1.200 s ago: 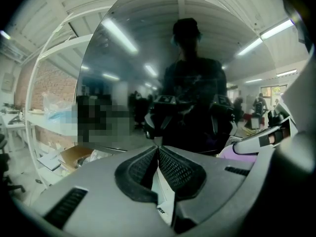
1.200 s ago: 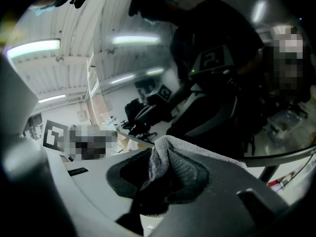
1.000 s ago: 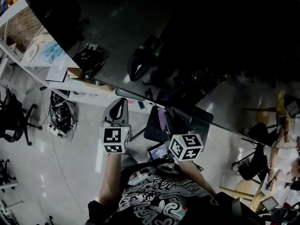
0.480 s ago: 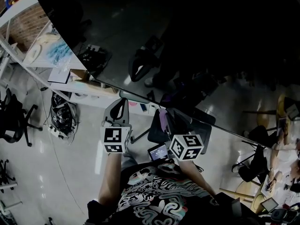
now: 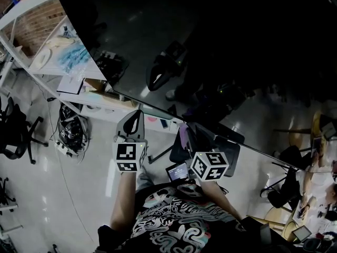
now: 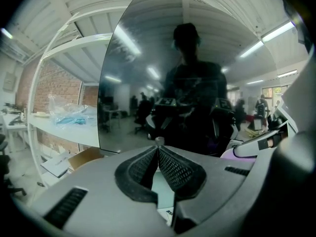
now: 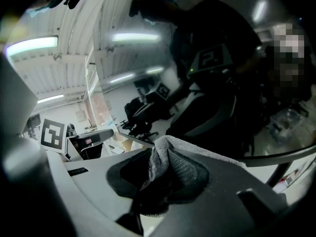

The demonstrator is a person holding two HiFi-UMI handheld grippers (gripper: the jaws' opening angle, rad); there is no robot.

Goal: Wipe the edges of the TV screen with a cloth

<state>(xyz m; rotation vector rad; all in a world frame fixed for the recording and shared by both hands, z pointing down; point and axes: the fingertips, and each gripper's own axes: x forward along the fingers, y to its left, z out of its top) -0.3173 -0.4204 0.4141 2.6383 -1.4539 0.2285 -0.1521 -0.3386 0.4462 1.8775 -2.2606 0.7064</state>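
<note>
The big dark TV screen [image 5: 221, 46] fills the upper head view, and its lower left corner [image 5: 113, 90] lies just above my grippers. It reflects the room and the person holding the grippers. My left gripper [image 5: 135, 119] points up at the bottom edge near that corner, jaws shut with nothing between them. In the left gripper view the TV screen [image 6: 187, 78] stands a short way ahead of the left gripper [image 6: 158, 143]. My right gripper [image 7: 160, 149] is shut on a grey cloth [image 7: 168, 162] that bunches over the jaws. In the head view, the right gripper [image 5: 192, 136] sits below the screen's bottom edge.
A white shelf [image 5: 31, 7] stands left of the screen with a blue plastic bag [image 5: 68, 57] on it. A cardboard box [image 5: 97, 84] lies by the corner. Cables [image 5: 71, 133] and an office chair [image 5: 16, 136] are on the floor at left.
In the head view the screen's corner and the shelf have drifted right and slightly down. Both grippers keep the same place and grip.
</note>
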